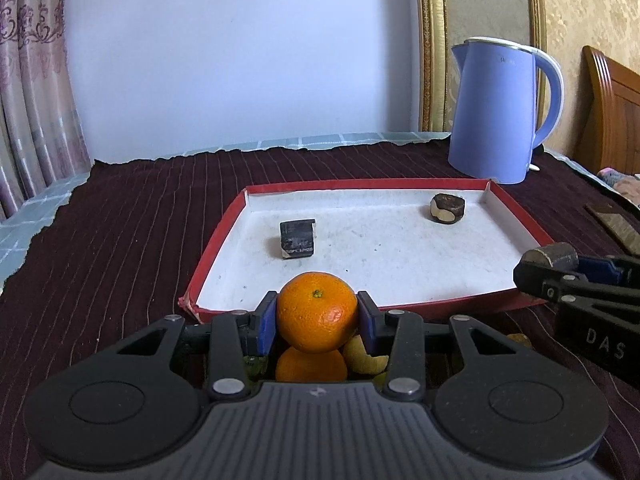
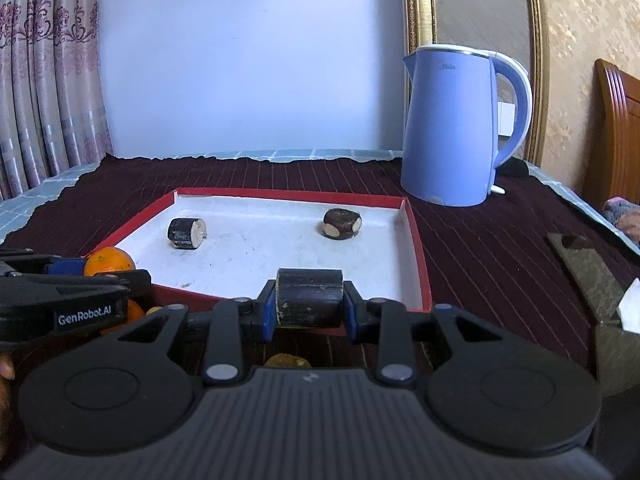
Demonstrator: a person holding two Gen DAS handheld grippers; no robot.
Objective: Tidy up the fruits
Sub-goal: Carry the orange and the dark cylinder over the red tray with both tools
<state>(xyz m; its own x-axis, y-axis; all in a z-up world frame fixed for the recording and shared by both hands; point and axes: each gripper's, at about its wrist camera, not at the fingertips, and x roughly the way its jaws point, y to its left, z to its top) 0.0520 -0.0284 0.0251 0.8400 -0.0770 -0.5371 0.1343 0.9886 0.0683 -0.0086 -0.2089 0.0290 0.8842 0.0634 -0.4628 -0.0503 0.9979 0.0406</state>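
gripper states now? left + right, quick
Left gripper: closed on an orange.
Right gripper: closed on a dark sugarcane piece.

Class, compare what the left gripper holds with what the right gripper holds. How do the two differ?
The tangerine is round and bright orange; the dark cane piece is a blackish cylinder lying sideways. The tangerine is still short of the red tray; the cane piece is over its near rim. Both are clamped between fingers.
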